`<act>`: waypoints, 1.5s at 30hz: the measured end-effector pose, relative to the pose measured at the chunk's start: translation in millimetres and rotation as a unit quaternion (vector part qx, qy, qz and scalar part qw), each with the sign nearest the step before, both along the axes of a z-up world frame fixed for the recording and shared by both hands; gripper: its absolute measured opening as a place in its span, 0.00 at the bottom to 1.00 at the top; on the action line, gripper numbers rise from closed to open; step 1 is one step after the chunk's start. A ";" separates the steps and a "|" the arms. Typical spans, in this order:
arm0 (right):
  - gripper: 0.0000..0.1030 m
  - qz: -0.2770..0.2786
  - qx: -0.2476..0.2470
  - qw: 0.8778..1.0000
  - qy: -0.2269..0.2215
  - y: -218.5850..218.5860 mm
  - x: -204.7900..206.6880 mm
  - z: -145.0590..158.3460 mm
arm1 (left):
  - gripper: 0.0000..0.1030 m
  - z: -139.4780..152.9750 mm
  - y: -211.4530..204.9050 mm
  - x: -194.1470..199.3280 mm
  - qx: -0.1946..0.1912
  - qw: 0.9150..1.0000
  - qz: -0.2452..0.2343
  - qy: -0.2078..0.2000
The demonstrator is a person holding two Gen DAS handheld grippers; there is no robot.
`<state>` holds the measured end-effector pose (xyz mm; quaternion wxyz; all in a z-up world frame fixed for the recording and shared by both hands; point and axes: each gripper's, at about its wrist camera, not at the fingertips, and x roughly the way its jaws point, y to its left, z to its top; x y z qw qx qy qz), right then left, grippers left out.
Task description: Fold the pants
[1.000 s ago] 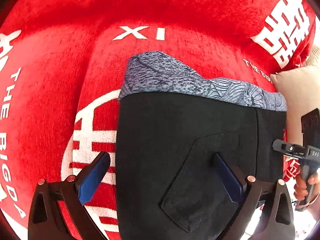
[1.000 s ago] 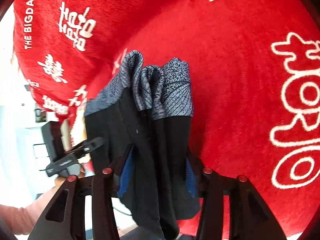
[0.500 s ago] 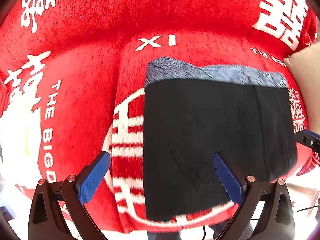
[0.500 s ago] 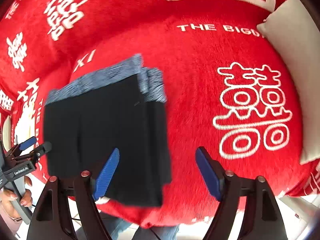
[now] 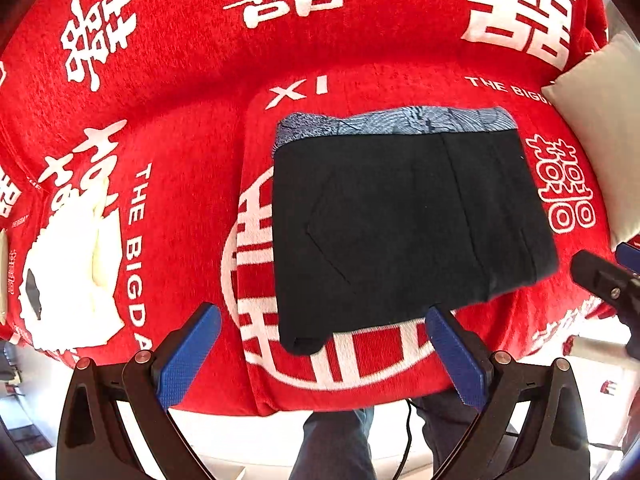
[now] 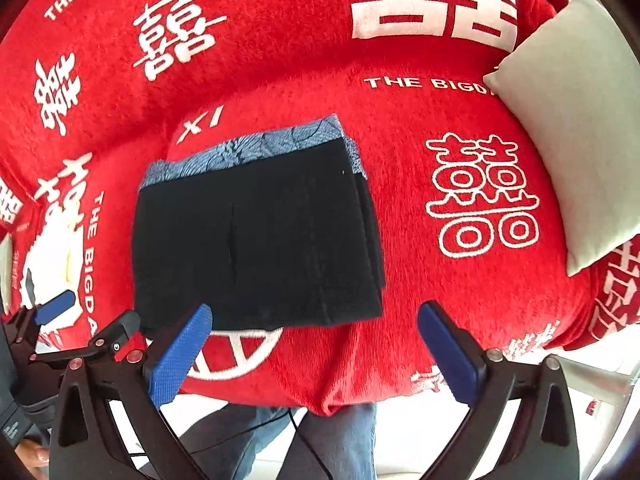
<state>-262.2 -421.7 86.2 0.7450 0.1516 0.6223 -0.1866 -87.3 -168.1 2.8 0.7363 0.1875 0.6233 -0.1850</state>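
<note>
Left gripper (image 5: 320,354) now backed off, fingers spread, empty. Pants (image 5: 404,224) lie as a folded black rectangle on the red blanket (image 5: 192,152). Right gripper (image 6: 316,354) has let go since 1 s ago, also spread. Fold looks complete.

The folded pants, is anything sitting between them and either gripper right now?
Nothing visible. The pants lie flat on the red blanket, and both the left gripper and right gripper hover before their near edge, jaws open, with only bare blanket between.
</note>
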 end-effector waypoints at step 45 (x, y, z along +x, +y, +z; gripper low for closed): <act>1.00 0.006 -0.014 1.000 0.017 34.1 1.8 36.4 | 1.00 33.7 20.3 -10.4 0.009 1.000 0.003 0.015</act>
